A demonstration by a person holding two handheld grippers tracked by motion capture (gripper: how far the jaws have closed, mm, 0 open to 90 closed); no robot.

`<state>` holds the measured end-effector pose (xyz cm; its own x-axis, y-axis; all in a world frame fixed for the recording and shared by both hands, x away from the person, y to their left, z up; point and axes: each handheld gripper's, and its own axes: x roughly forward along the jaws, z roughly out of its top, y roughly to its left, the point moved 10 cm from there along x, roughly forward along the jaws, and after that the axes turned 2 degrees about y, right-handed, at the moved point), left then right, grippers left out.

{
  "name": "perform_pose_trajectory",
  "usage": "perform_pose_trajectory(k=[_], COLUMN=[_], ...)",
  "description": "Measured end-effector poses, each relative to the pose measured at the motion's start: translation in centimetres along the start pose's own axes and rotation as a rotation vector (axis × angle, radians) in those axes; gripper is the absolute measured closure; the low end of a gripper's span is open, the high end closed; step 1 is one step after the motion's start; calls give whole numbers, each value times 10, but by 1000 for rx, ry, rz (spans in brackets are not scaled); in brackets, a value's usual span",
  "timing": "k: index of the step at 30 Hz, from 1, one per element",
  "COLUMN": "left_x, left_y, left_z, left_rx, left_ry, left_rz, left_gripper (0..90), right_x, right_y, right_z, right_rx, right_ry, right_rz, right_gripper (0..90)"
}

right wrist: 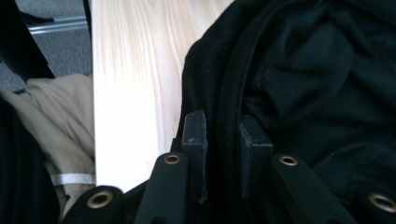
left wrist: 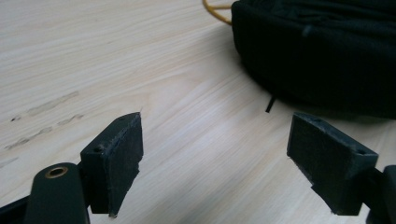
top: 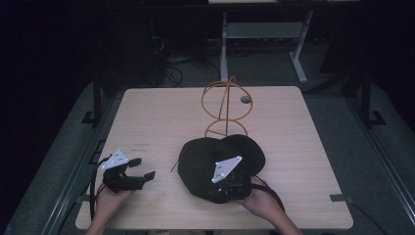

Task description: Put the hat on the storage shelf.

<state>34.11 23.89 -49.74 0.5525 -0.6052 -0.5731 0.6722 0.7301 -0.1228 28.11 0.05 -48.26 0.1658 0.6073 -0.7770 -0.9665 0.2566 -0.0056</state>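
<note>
The right tongs are clamped on the rim of the black cap, which lies at the near middle of the table, the band of the rim pinched between the two pads; the left tongs rest near the table's front left corner, jaws apart with nothing between them, beside the cap but not touching it; behind the cap stands an orange wire stand.

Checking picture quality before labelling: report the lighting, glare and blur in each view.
High view: dim, dark surround, table evenly lit, cap detail lost in black. Left gripper view: soft light, near fingers slightly blurred. Right gripper view: table strip overexposed, white glare.
</note>
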Motion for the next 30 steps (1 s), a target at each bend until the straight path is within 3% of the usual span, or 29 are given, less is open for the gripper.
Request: perform_pose_trajectory(k=[10,11,16,24,30], left_x=[1,2,4,6,2], left_y=[-8,-13,-24,-44,-54], left_z=[7,9,16,31,48], left_rx=[38,31,47,90,99], left_ry=[-1,-10,-23,-41,-80], left_rz=[-18,-28,-52,-99,-131], left_gripper=[181,181,181,181,180], right_x=[-26,-33,-48,-65,-73], right_y=[-5,-5,-6,-7,-9], right_z=[24,30,43,62,74], right_rx=[20,31,34,31,28], right_ry=[-92,-124,-173,-223,-250], right_rz=[14,28,50,51,55], right_gripper=[755,754,752,752,752])
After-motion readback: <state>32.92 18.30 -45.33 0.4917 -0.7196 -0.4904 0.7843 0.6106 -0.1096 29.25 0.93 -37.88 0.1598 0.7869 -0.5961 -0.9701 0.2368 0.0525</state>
